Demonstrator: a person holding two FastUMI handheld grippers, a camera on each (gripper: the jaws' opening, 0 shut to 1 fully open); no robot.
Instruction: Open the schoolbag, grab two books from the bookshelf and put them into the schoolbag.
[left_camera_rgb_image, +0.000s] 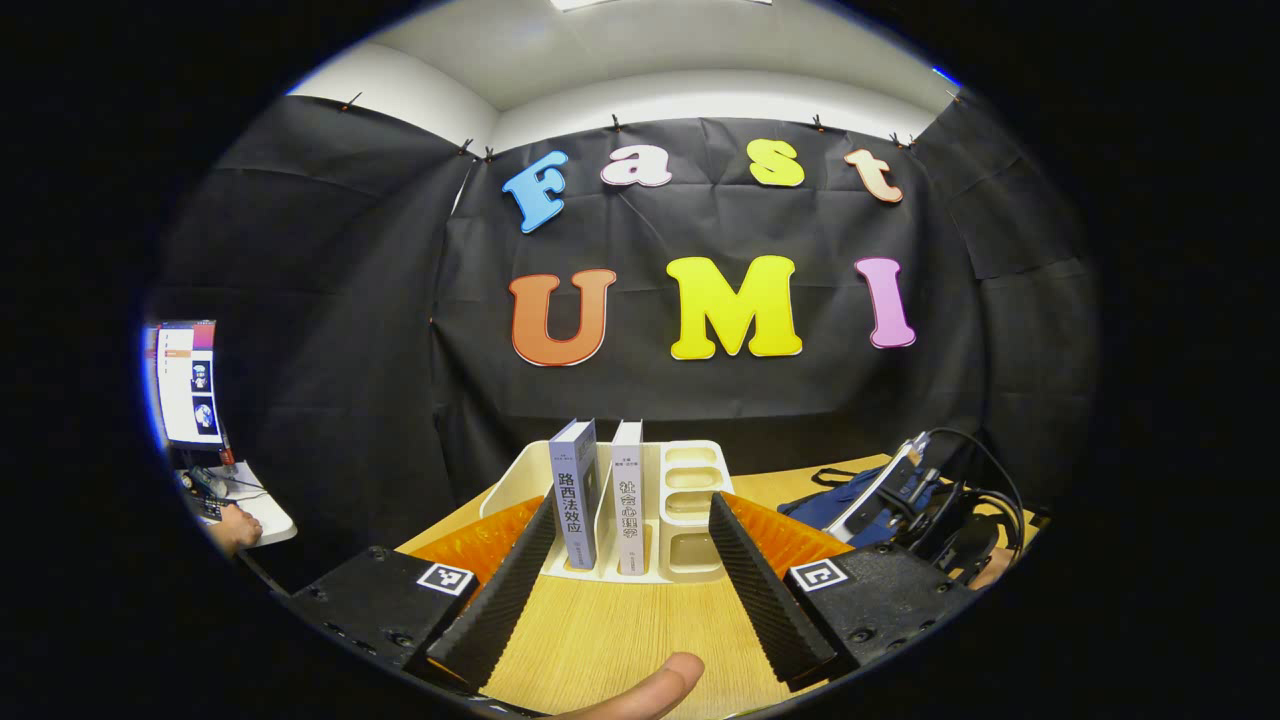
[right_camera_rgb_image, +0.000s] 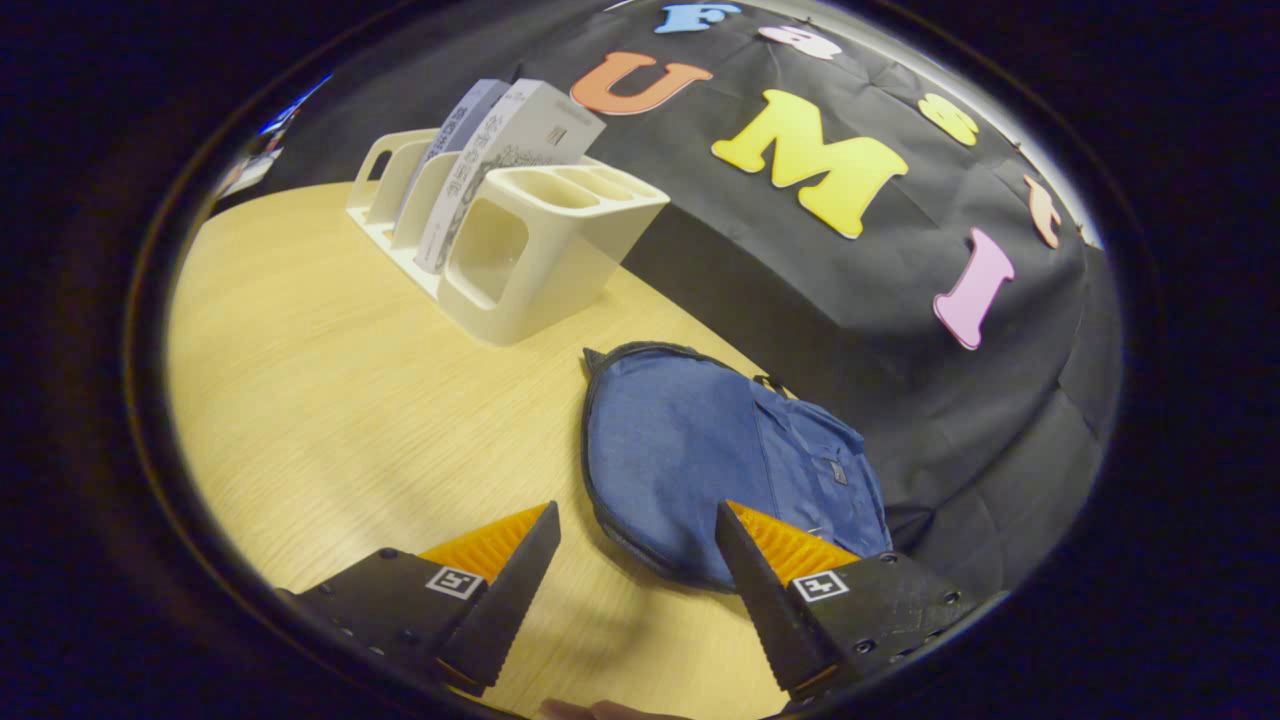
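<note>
Black ridged fingers (left_camera_rgb_image: 510, 590) of the left gripper (left_camera_rgb_image: 632, 510) stand spread wide above the wooden table (left_camera_rgb_image: 620, 630), with nothing between them, and orange plates show behind each finger. A fingertip of the person's hand (left_camera_rgb_image: 650, 690) pokes in at the bottom edge of the left gripper view. Straight ahead between the fingers stands the cream plastic bookshelf (left_camera_rgb_image: 690, 500), with two books upright in its slots: a grey-blue book (left_camera_rgb_image: 575, 490) on the left and a white book (left_camera_rgb_image: 627, 500) just beside it. Small open compartments of the rack sit to the right of the books. Further right in this view the blue schoolbag (left_camera_rgb_image: 830, 500) lies on the table, partly hidden by the right gripper (left_camera_rgb_image: 900, 470) and its black cables. Off to the far left a monitor (left_camera_rgb_image: 188, 385) stands on a separate desk, and another person's hand (left_camera_rgb_image: 235, 528) rests there.

In the right gripper view, the right gripper (right_camera_rgb_image: 635, 525) is also open, its fingers (right_camera_rgb_image: 500, 600) parted and holding nothing, hovering over the near edge of the schoolbag (right_camera_rgb_image: 700, 450). The schoolbag lies flat on the table (right_camera_rgb_image: 330, 400), its zip running round the rim and looking closed, with a pocket on its far side. Beyond it, well apart, the bookshelf (right_camera_rgb_image: 540, 260) stands with both books (right_camera_rgb_image: 500, 140) leaning in their slots. Nothing lies between the gripper and the bag.
</note>
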